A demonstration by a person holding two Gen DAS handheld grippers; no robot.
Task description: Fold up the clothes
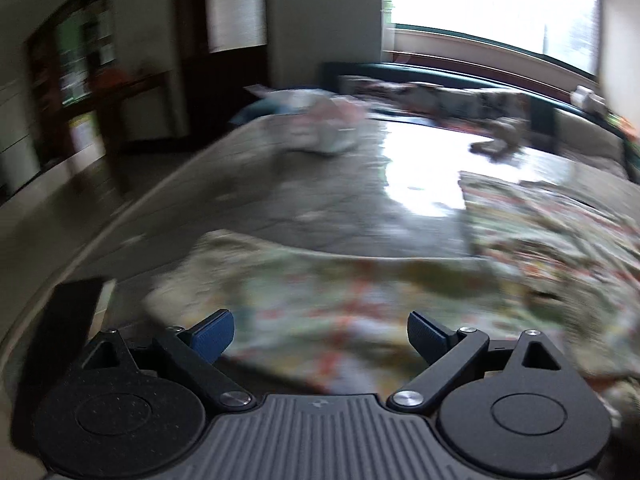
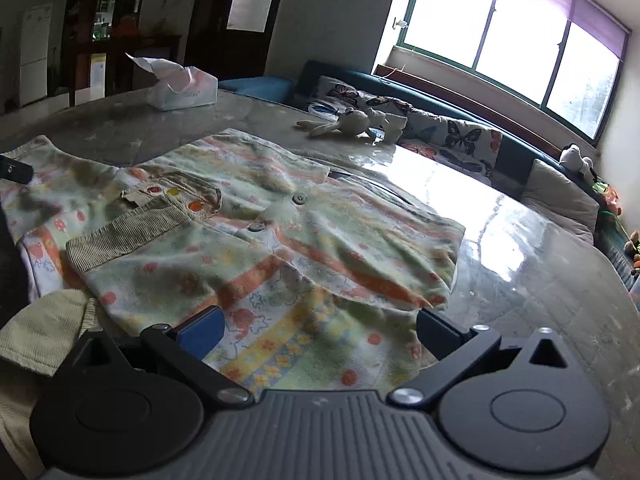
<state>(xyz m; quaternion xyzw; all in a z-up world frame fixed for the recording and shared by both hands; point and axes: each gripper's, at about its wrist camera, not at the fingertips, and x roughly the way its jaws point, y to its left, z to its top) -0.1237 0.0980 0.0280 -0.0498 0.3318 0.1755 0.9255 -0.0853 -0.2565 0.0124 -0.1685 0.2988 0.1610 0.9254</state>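
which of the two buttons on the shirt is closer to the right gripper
The lower-left button, beside the corduroy collar; the other button sits farther up the placket.

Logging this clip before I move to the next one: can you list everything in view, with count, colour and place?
child's patterned shirt: 1, pale green with orange stripes and prints, spread flat on the table, near edge
ribbed collar: 1, beige, on the shirt's left part
buttons: 2 visible, grey, down the shirt's middle
table: 1, glossy grey, under everything
tissue pack: 1, white, far left of table
plush rabbit: 1, cream, far side of table
butterfly cushions: several, white and dark, on the teal bench under the window
left hand-held gripper: 1, black with blue pads, open over the shirt; view blurred
right hand-held gripper: 1, black with blue pads, open over the shirt's hem
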